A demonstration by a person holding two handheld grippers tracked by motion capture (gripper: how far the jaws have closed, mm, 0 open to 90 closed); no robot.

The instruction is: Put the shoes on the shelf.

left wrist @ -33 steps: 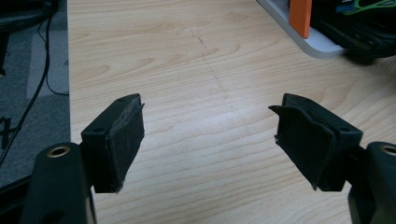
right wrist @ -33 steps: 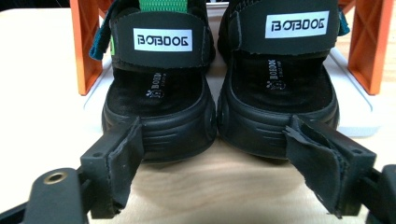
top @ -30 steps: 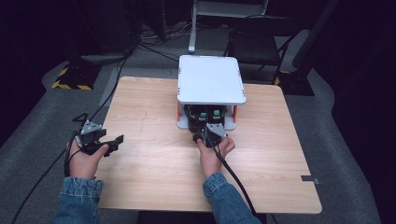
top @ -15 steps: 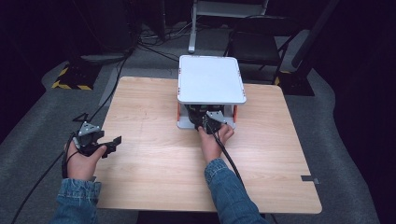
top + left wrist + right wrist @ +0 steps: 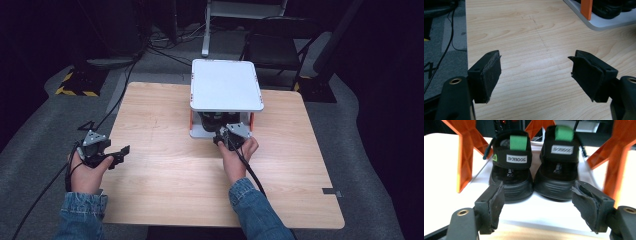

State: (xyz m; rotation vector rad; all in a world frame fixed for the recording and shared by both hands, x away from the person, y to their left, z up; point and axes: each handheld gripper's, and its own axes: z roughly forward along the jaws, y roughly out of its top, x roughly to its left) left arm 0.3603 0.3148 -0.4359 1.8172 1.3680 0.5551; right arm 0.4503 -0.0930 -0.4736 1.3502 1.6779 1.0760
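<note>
Standing side by side on the lower white shelf [image 5: 446,195] of a small two-tier rack [image 5: 226,85], heels toward the right gripper's camera: a pair of black shoes. Left shoe [image 5: 511,170]: green pull tab at the heel, white label reading "BOBDOG", a small green mark at its side. Right shoe [image 5: 560,165]: green pull tab, white label, lettering blurred. The two shoes are just beside each other; whether they touch cannot be told.

Rack: white top plate, white base, orange supports [image 5: 465,157] at the corners. It stands at the far middle of the wooden table [image 5: 165,175].

Right gripper [image 5: 537,205]: jaws spread wide, nothing between them, held at the open front of the rack with the shoes just beyond the jaw tips. In the high view the right gripper [image 5: 231,136] sits at the rack's near edge, held by the right hand [image 5: 237,155], denim sleeve behind it, black cable trailing along the forearm.

Left gripper [image 5: 536,75]: jaws spread wide, empty, over bare tabletop; a corner of the rack's base and one orange support appear at upper right of its view. In the high view it is near the table's left edge, well apart from the rack, held in the left hand [image 5: 87,172].

Surroundings: grey carpeted floor [image 5: 360,150], black cables, dark chair beyond the table.
</note>
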